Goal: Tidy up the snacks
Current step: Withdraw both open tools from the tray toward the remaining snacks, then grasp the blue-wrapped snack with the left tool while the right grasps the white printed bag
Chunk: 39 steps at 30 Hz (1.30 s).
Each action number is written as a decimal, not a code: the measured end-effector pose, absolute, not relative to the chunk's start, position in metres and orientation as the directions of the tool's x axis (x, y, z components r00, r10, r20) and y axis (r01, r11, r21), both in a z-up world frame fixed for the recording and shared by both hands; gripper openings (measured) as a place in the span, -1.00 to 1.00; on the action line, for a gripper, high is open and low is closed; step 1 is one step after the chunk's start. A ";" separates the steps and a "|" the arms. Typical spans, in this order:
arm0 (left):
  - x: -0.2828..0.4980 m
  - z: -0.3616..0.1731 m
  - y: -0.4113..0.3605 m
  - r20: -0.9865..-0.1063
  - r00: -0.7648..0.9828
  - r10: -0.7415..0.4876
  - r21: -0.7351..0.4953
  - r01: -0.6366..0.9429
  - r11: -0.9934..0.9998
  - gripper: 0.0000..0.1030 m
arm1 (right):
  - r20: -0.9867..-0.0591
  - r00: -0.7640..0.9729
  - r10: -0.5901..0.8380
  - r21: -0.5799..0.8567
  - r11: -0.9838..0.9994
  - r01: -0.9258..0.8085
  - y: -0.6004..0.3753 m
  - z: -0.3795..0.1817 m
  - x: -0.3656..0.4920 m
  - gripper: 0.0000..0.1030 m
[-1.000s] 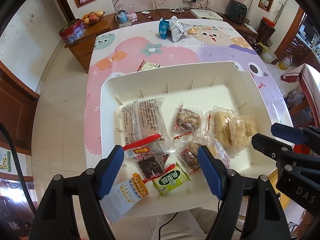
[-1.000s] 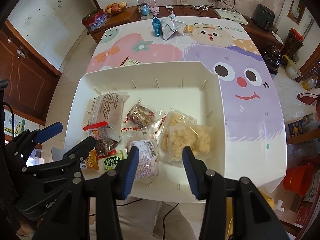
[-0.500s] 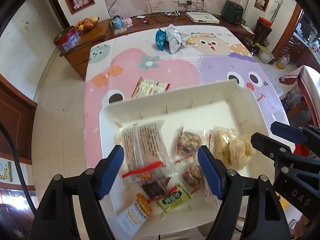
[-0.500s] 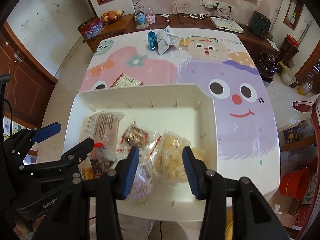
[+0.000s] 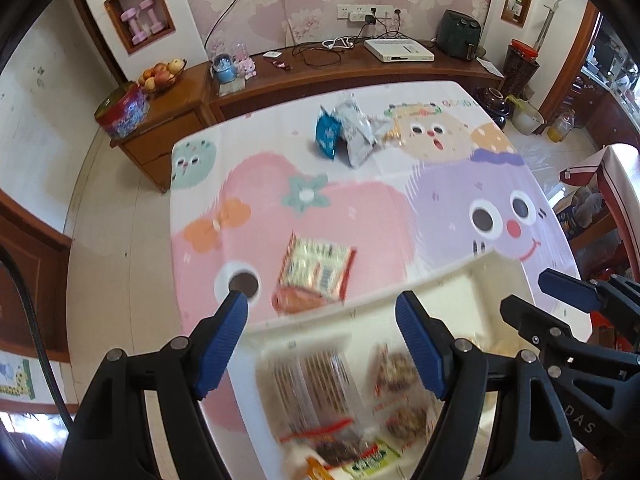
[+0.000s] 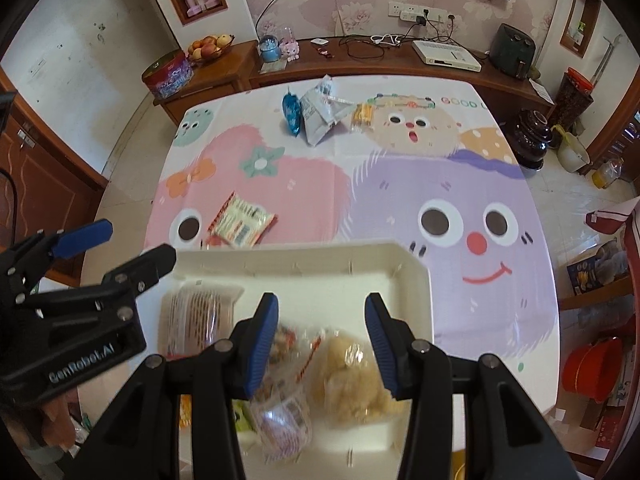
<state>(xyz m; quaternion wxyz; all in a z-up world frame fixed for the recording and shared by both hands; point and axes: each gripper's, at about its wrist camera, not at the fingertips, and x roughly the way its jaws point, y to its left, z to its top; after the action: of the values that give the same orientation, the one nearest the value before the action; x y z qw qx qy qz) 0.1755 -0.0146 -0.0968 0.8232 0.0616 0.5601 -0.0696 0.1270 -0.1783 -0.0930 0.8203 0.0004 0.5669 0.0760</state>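
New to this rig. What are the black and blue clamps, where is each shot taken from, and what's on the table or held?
No robot here: a person holds a two-finger gripper in each hand, each carrying a fisheye camera that looks along its fingers. One picture looks out from the left gripper, the other from the right gripper; each also catches the other at its edge. Both are open and hold nothing. Below them a white tray holds several wrapped snacks, blurred. Just beyond the tray lies a red-edged snack packet on the cartoon tablecloth. At the far end stand a blue bag and a silver bag.
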 end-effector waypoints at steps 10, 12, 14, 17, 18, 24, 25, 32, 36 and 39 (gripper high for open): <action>0.303 -0.091 -0.027 -0.912 0.407 -0.049 0.044 0.217 0.975 0.55 | -0.895 0.424 0.138 0.118 0.990 -0.075 -0.203 -0.070 0.226 -0.11; 0.327 -0.099 -0.033 -0.912 0.407 -0.051 0.048 0.230 0.972 0.56 | -0.886 0.443 0.139 0.126 0.990 -0.059 -0.209 -0.070 0.250 -0.11; 0.351 -0.113 -0.038 -0.915 0.401 -0.047 0.051 0.230 0.972 0.56 | -0.880 0.451 0.151 0.146 0.988 -0.046 -0.215 -0.072 0.278 -0.11; 0.381 -0.142 -0.044 -0.927 0.365 -0.084 0.005 0.235 0.972 0.56 | -0.877 0.446 0.180 0.180 0.983 -0.041 -0.217 -0.081 0.317 -0.12; 0.392 -0.155 -0.046 -0.932 0.347 -0.108 -0.024 0.238 0.971 0.56 | -0.877 0.440 0.190 0.192 0.981 -0.041 -0.218 -0.085 0.327 -0.12; 0.427 -0.214 -0.044 -0.937 0.294 -0.188 -0.147 0.155 0.977 0.56 | -0.887 0.380 0.262 0.276 0.961 -0.017 -0.213 -0.127 0.392 -0.11; 0.429 -0.219 -0.042 -0.936 0.292 -0.196 -0.162 0.137 0.977 0.56 | -0.888 0.368 0.274 0.291 0.957 -0.011 -0.212 -0.134 0.398 -0.11; 0.442 -0.247 -0.024 -0.887 0.295 -0.356 -0.351 0.074 0.934 0.35 | -0.901 0.266 0.341 0.360 0.933 0.022 -0.198 -0.189 0.437 -0.11; 0.442 -0.255 -0.016 -0.875 0.290 -0.387 -0.382 0.075 0.921 0.06 | -0.901 0.212 0.379 0.389 0.921 0.010 -0.181 -0.208 0.450 -0.11; 0.443 -0.262 -0.008 -0.871 0.290 -0.397 -0.399 0.054 0.915 0.04 | -0.906 0.180 0.383 0.389 0.921 -0.006 -0.167 -0.220 0.457 -0.09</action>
<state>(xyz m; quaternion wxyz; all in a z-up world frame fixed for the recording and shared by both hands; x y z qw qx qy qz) 0.4426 -0.0076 -0.2622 0.7893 -0.1481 0.5785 -0.1427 0.4573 -0.1674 -0.2199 0.7532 0.1504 0.6272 0.1293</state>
